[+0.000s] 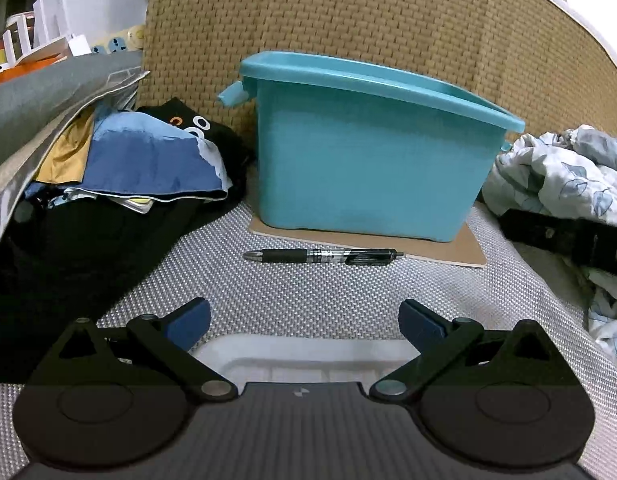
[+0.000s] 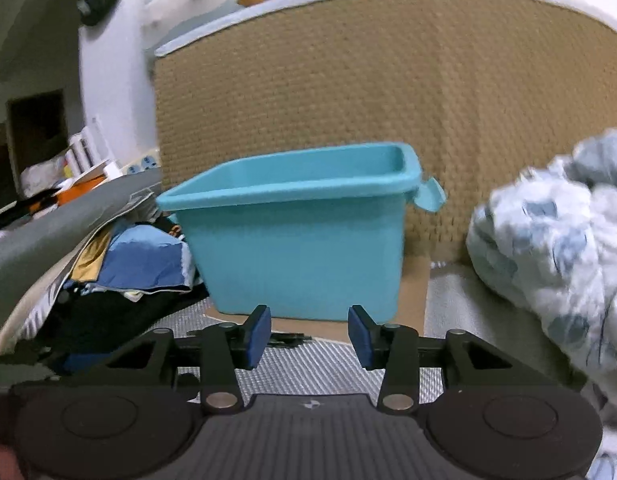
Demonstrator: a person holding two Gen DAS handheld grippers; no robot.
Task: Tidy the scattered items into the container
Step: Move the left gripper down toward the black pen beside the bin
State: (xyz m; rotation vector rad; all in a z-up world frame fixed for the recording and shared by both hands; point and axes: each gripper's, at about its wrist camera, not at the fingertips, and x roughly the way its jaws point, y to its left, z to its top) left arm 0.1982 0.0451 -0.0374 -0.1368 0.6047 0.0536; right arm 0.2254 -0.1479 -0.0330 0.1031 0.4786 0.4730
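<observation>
Left wrist view first: the left tongs (image 1: 304, 322) sit low over a grey woven mat (image 1: 308, 292), jaws spread wide apart with nothing between them. Straight ahead a black pen (image 1: 322, 256) lies flat on the mat, tip to the left, its clip end overlapping the edge of a tan board (image 1: 464, 246). On that board stands the teal bin (image 1: 368, 168), upright, lid off, a small tab at each end of its rim. Piled clothes (image 1: 148, 160), blue and black, crowd the bin's left side; a pale leaf-print blanket (image 1: 564, 172) bunches at the right, with a dark strap-like thing lying across it. Behind everything rises a tan woven panel (image 1: 348, 16). Over to the right wrist view, which is a bit blurred: the right tongs (image 2: 308, 336) are held higher, jaws parted with a moderate gap and empty. The bin (image 2: 300, 248) fills the centre, and its inside looks bare as far as the rim lets us see. Just under the tongs a dark sliver on the mat is probably the pen (image 2: 286, 338), though I can't be sure. Clothes (image 2: 140, 260) left, blanket (image 2: 548, 248) right.
</observation>
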